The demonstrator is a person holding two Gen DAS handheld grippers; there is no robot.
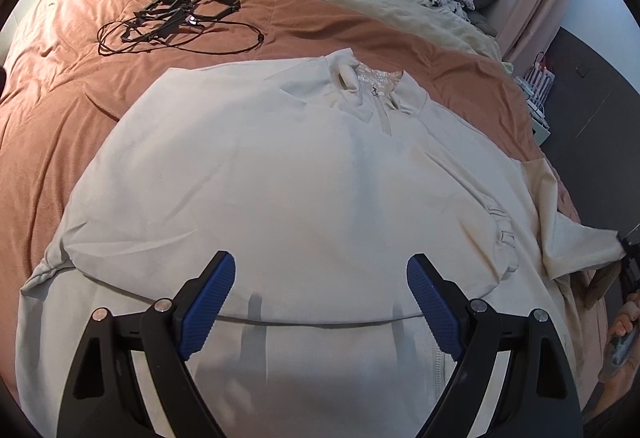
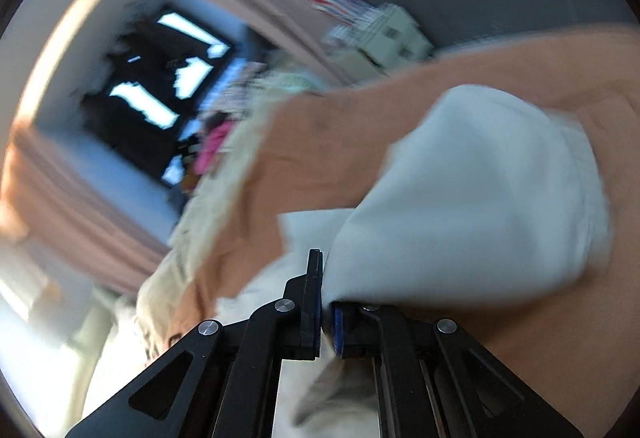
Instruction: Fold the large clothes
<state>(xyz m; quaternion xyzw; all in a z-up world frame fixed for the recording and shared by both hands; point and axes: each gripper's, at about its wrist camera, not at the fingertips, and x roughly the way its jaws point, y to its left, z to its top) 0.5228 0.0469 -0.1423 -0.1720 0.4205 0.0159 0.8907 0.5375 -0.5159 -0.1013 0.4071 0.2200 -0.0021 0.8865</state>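
Your left gripper (image 1: pixel 320 302) hangs with ribbed blue jaws released over the smooth cream jacket (image 1: pixel 280 178) on the bed (image 1: pixel 60 118); your right gripper (image 2: pixel 322 298) is clenched on its sleeve (image 2: pixel 480 198).

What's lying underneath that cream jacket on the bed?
The cream jacket lies spread on an orange bedspread, which shows around it on the left and beyond the collar. Whatever sits directly beneath the jacket's middle is covered and cannot be seen.
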